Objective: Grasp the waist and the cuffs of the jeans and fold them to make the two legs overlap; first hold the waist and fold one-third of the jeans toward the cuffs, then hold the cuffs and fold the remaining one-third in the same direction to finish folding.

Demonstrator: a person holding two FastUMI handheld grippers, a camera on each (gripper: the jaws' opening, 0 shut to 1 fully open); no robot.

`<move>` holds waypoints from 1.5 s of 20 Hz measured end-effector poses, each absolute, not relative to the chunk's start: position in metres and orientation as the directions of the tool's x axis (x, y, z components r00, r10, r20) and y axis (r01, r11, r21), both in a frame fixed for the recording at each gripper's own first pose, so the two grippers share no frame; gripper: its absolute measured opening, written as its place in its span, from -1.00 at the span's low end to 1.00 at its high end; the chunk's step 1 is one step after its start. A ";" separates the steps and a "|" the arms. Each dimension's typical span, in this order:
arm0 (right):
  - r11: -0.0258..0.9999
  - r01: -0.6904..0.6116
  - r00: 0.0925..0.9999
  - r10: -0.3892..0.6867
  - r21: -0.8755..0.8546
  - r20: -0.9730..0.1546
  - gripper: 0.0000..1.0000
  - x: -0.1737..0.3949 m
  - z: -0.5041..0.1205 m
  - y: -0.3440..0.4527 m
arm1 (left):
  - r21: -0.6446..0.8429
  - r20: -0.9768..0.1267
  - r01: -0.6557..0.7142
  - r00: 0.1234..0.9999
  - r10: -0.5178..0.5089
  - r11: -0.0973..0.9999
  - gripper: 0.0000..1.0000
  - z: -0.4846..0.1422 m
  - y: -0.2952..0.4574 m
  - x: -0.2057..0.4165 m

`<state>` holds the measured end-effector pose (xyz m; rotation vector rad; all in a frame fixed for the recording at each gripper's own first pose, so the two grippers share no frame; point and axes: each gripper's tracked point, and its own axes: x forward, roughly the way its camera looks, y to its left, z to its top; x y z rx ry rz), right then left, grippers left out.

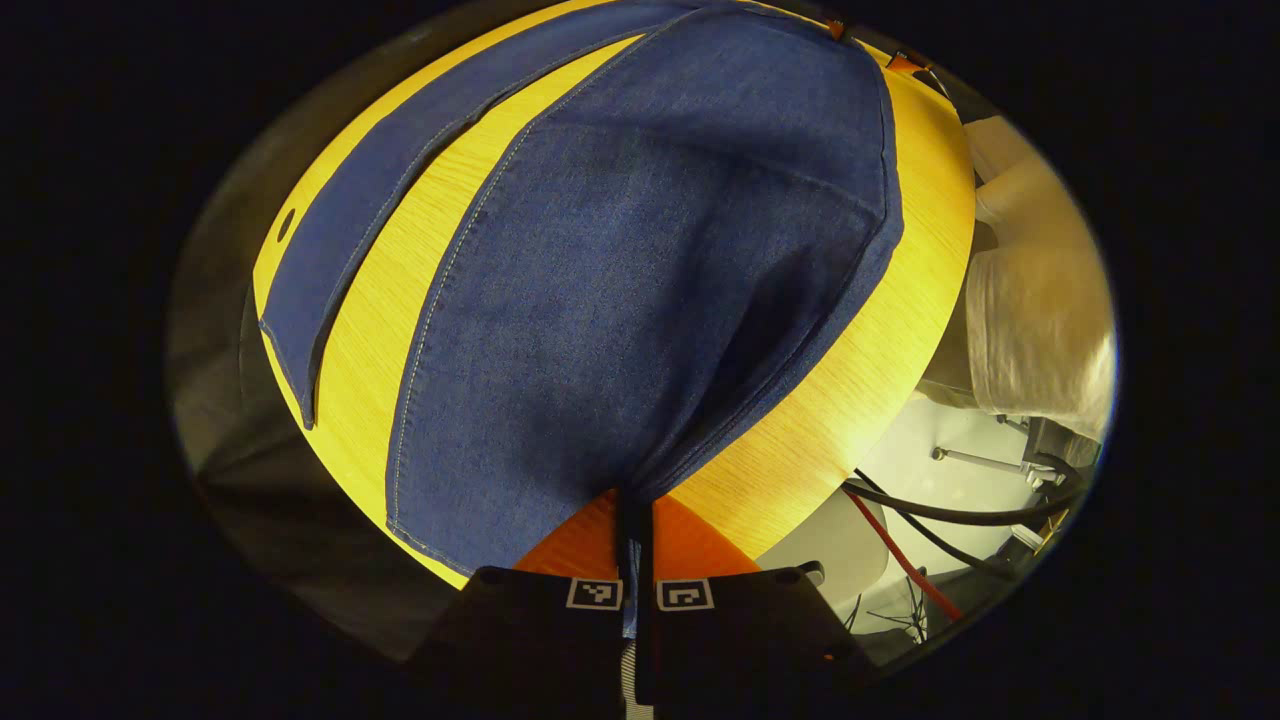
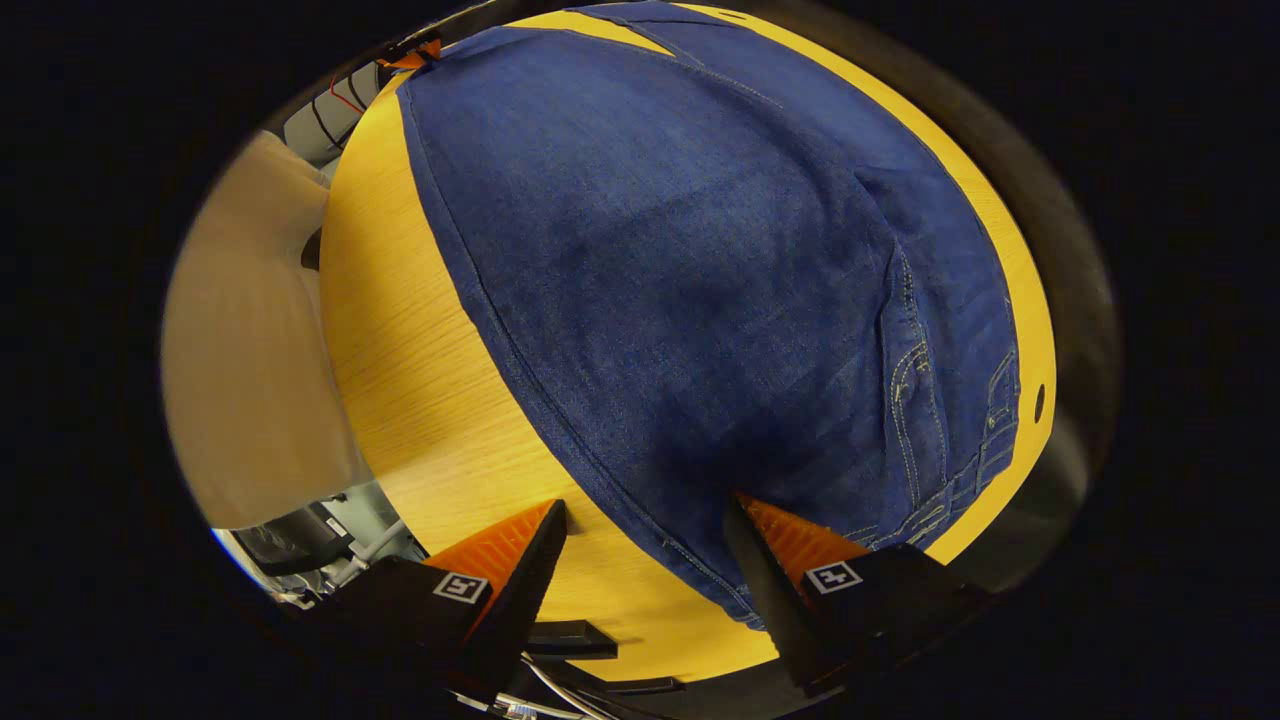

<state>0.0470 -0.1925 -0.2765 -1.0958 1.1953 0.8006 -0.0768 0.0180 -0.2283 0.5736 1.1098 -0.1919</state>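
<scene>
Dark blue jeans [image 1: 640,280] lie on a yellow wooden table [image 1: 380,300]. One leg [image 1: 340,230] rests flat at the left. My left gripper [image 1: 635,505] is shut on the other leg's cuff end, and the cloth rises in a tent toward it. In the right gripper view the jeans [image 2: 700,300] spread wide, with the stitched waist and pocket [image 2: 950,440] at the right. My right gripper [image 2: 645,515] stands open over the near hem of the waist end, one finger over bare wood and the other over denim.
A person in light clothing [image 1: 1040,300] stands at the table's edge, also at the left of the right gripper view [image 2: 250,350]. Black and red cables [image 1: 930,540] lie on the floor below. A small hole [image 2: 1039,402] marks the tabletop.
</scene>
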 end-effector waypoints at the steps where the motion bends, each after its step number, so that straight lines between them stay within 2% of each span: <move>1: 0.305 -0.924 0.219 -0.066 -0.228 -0.974 0.87 0.048 -0.278 -0.194 | 0.337 -0.885 0.418 0.445 0.133 0.844 -1.00 -0.228 0.018 -0.077; 3: 0.310 -0.923 0.219 -0.067 -0.229 -0.973 0.87 0.048 -0.278 -0.194 | 0.335 -0.886 0.414 0.443 0.135 0.846 -1.00 -0.228 0.017 -0.077; 4: 0.314 -0.921 0.222 -0.068 -0.232 -0.973 0.80 0.049 -0.276 -0.193 | 0.336 -0.887 0.415 0.441 0.136 0.845 -1.00 -0.228 0.017 -0.077; 7: 0.304 -0.920 0.234 -0.079 -0.247 -0.969 0.40 0.055 -0.272 -0.190 | 0.331 -0.891 0.418 0.434 0.135 0.846 -1.00 -0.229 0.017 -0.078; 11: 0.273 -0.910 0.299 -0.091 -0.312 -0.950 -0.71 0.059 -0.267 -0.182 | 0.318 -0.899 0.444 0.421 0.118 0.838 -1.00 -0.229 0.018 -0.079; 12: 0.286 -0.906 0.295 -0.098 -0.311 -0.950 -0.92 0.049 -0.270 -0.185 | 0.318 -0.902 0.462 0.416 0.114 0.828 -1.00 -0.228 0.018 -0.079; 13: 0.303 -0.906 0.276 -0.112 -0.297 -0.955 -0.86 0.041 -0.271 -0.185 | 0.315 -0.907 0.484 0.406 0.110 0.816 -1.00 -0.228 0.018 -0.080; 17: 0.383 -0.890 0.219 -0.118 -0.248 -0.968 -0.85 0.021 -0.250 -0.165 | 0.262 -0.946 0.562 0.309 0.094 0.785 -1.00 -0.223 0.019 -0.092; 21: 0.524 -0.815 0.254 -0.063 -0.248 -0.965 -0.86 0.038 -0.198 -0.149 | 0.227 -0.961 0.612 0.265 0.074 0.758 -1.00 -0.203 0.026 -0.096; 25: 0.658 -0.710 0.332 0.001 -0.250 -0.943 -0.86 0.074 -0.152 -0.140 | 0.261 -0.956 0.598 0.272 0.114 0.758 -1.00 -0.166 0.045 -0.079; 26: 0.682 -0.687 0.348 0.008 -0.249 -0.938 -0.94 0.082 -0.144 -0.147 | 0.276 -0.951 0.598 0.283 0.124 0.752 -1.00 -0.156 0.049 -0.072; 30: 0.720 -0.637 0.414 0.019 -0.275 -0.910 -0.93 0.116 -0.110 -0.136 | 0.338 -0.934 0.600 0.311 0.179 0.725 -1.00 -0.106 0.071 -0.040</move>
